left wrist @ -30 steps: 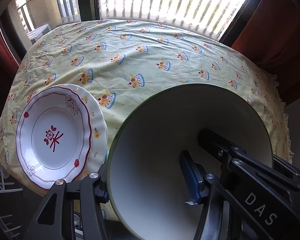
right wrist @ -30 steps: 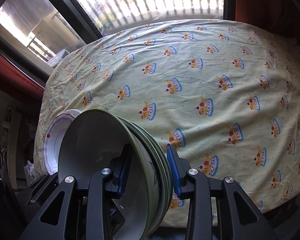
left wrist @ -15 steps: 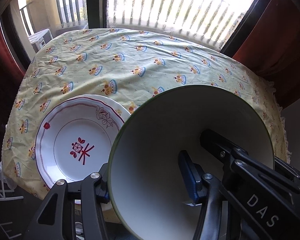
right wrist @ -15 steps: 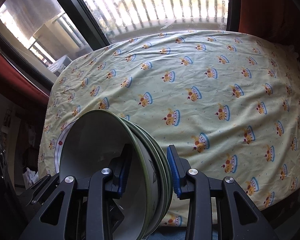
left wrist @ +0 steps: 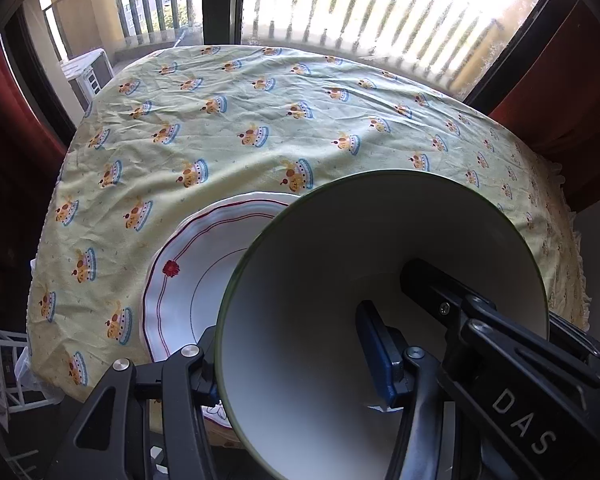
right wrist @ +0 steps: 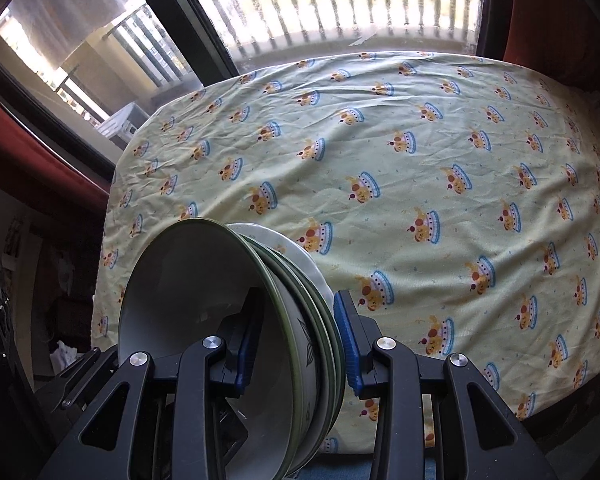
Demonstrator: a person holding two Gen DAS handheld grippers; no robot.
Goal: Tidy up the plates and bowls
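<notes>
At the tabletop's (left wrist: pixel 260 92) near left corner lies the white plate with the red line (left wrist: pixel 188 280), flat on the yellow cloth (right wrist: pixel 420 140) and close to the edge. Just right of it we carry the nested green-rimmed bowls (left wrist: pixel 340 280), tipped on their side so the mouth faces left. The left tongs (left wrist: pixel 296 364) grip the stack with one pad on the outside of the wall and the blue pad inside. The right tongs (right wrist: pixel 296 344) are clamped across the same stack from the other side, one pad inside the front bowl and one against the back of the rearmost, as the right wrist view shows.

We judge the step in hand to be setting this stack down, perhaps onto the plate. To do it well we would level the bowls before lowering, keep both pairs of tongs moving together so the nested bowls do not slide apart, centre them over the plate's well, and only let go once the base sits flat, well in from the edge.
</notes>
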